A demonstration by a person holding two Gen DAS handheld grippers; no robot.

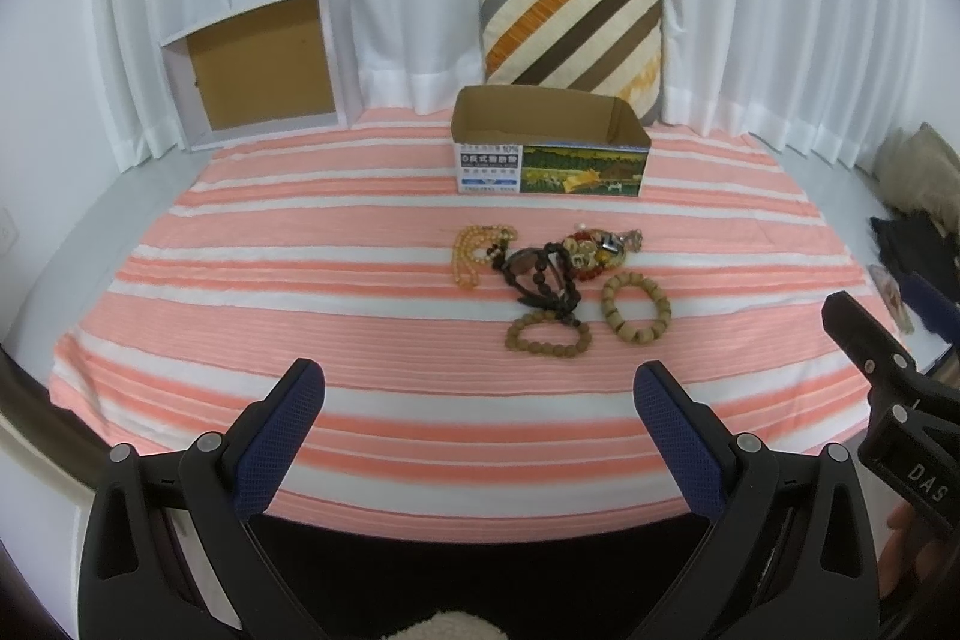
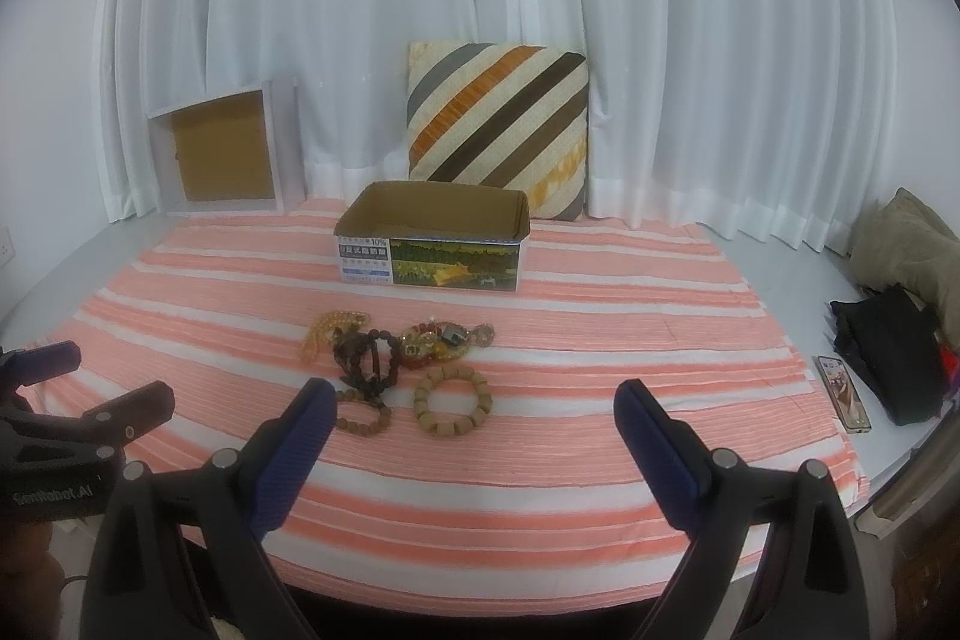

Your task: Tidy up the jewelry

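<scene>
jewelry (image 1: 558, 280) ahead of grippers | left gripper (image 1: 480, 400) wide | right gripper (image 2: 474, 418) wide

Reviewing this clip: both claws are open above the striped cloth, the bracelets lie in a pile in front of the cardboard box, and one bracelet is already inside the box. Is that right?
Not quite. The cardboard box looks empty in the right wrist view; no bracelet shows inside it. All the bracelets lie on the striped cloth in front of it. The rest holds: the left claw and right claw are both open.
</scene>
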